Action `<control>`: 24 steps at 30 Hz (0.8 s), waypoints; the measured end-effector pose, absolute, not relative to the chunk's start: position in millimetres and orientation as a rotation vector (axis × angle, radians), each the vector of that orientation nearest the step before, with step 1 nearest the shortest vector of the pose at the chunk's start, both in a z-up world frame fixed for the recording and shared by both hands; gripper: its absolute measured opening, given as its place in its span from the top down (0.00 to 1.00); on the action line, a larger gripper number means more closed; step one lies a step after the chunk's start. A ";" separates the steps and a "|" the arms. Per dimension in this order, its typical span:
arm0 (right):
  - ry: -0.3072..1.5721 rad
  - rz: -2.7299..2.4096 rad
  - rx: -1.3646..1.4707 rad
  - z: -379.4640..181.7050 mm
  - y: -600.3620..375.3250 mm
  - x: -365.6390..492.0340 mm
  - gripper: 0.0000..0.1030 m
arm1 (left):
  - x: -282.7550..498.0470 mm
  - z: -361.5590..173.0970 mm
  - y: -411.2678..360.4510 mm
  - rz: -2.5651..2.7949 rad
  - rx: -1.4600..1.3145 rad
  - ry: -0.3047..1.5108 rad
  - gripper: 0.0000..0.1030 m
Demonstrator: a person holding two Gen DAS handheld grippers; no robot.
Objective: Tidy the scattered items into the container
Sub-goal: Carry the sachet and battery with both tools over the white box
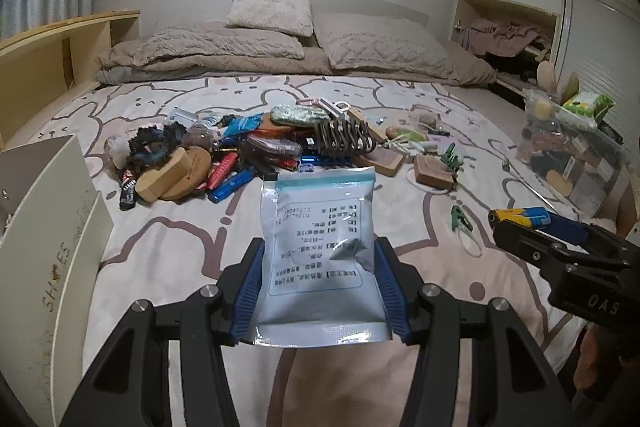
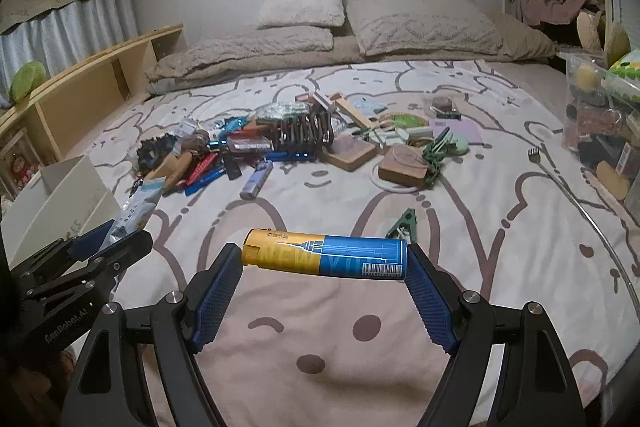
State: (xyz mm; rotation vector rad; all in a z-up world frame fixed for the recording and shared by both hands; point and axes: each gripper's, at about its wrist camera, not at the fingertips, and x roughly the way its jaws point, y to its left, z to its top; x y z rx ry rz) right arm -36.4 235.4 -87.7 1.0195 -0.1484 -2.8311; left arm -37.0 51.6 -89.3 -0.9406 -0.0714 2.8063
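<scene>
The sachet in the left tongs looks like glossy, crinkled foil-plastic, and the blue-and-yellow cylinder in the right tongs has a smooth printed skin. Both tongs carry ribbed blue pads on matt black plastic. The bedsheet is soft matt cloth.

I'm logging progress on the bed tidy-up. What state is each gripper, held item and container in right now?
Left gripper: shut on the pale blue foil sachet, held upright above the bed.
Right gripper: shut on the yellow-and-blue cylindrical lighter, gripped end to end, horizontal.
White cardboard shoe box: open.
Clear plastic container: open, already holding items.
Green plastic clip: lying loose on the sheet.
</scene>
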 end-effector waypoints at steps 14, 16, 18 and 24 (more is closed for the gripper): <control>-0.133 -2.860 0.859 -56.1 232.0 -20.3 0.21 | -15.9 -54.5 31.5 2.869 -0.806 -0.138 0.48; -0.131 -2.864 0.842 -51.3 231.9 -19.1 0.21 | -13.3 -49.1 28.4 2.878 -0.788 -0.138 0.48; -0.132 -2.868 0.824 -46.7 232.1 -18.1 0.21 | -10.6 -43.2 24.0 2.890 -0.770 -0.139 0.48; -0.106 -2.878 0.802 -39.0 228.7 -18.7 0.21 | -5.6 -29.6 10.9 2.937 -0.728 -0.125 0.48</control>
